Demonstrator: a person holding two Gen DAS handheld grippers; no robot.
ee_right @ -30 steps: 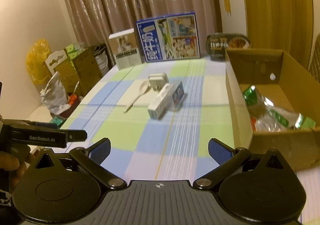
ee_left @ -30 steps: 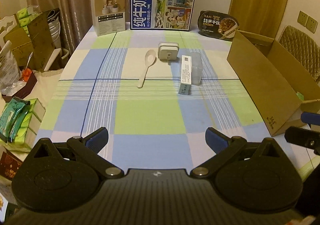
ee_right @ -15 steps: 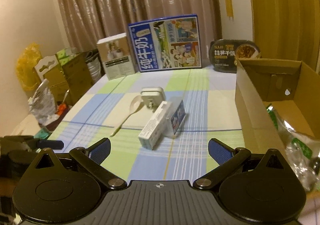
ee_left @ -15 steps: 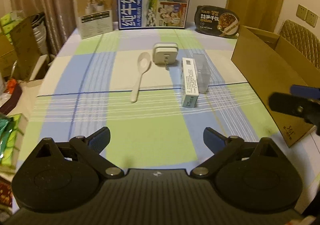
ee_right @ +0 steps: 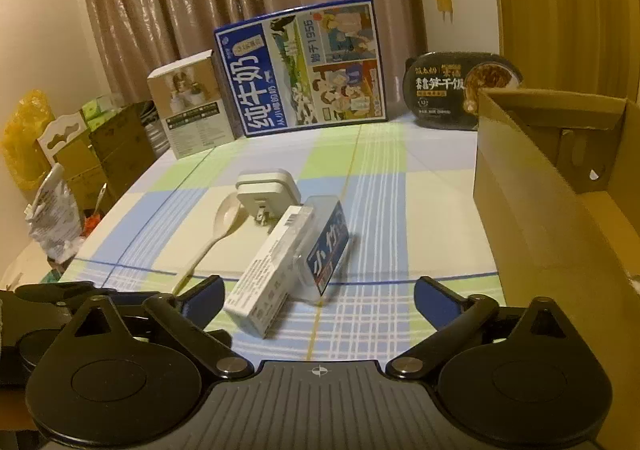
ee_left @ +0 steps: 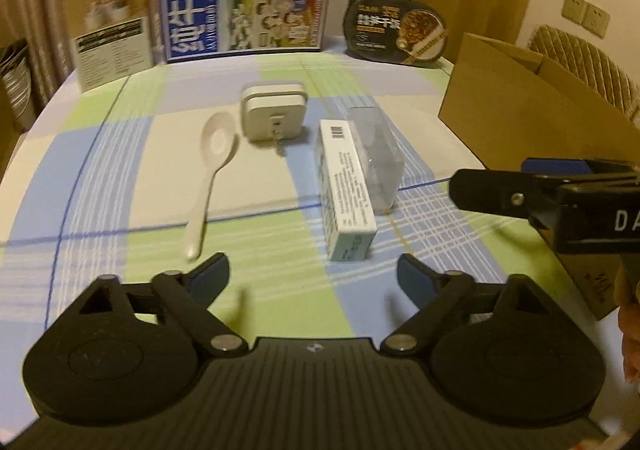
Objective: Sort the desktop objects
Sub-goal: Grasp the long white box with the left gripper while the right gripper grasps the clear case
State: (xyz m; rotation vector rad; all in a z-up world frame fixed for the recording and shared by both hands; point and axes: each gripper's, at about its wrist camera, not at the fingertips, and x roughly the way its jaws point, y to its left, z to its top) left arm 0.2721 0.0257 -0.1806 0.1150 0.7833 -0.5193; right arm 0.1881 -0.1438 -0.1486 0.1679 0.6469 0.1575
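Covering the tabletop [ee_left: 152, 154] is a checked cloth of green, blue and cream, with an open brown cardboard box [ee_right: 540, 186] standing at its right edge. Near the middle, a long white carton [ee_left: 347, 190] is lying beside a clear plastic case [ee_left: 378, 158], next to a white square plug adapter [ee_left: 273, 115] and a white plastic spoon [ee_left: 212, 170]. The left claw [ee_left: 312, 274] and right claw [ee_right: 318, 296] are both closing while spread, pinching nothing.

Shiny brown curtains [ee_right: 200, 2] are drawn behind the checked table [ee_right: 400, 186]; cream walls [ee_right: 44, 18] are lit warmly, perhaps by lamplight.
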